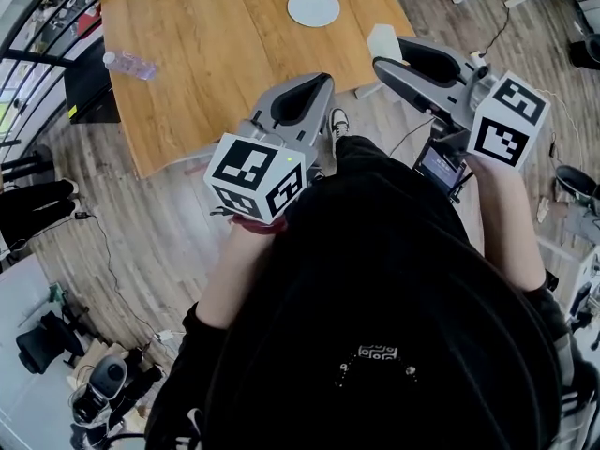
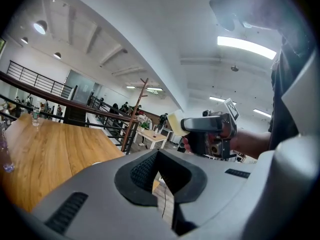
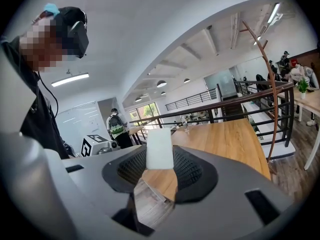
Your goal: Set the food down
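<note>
One pale food slab point(image 3: 159, 145) sits pinched in the right gripper point(image 3: 160, 158), likely bound for the plate point(image 1: 313, 7); left gripper point(image 2: 158, 158) pressed together, empty.

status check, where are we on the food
Right gripper shut on pale food piece, not yet set down. Left gripper shut, nothing in it. Wooden table ahead with white plate; bottle off to the side, path looks open.

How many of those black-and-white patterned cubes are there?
2. The left cube sits on the left tool, mid-picture; the right cube on the right tool, far right. None seems hidden.
</note>
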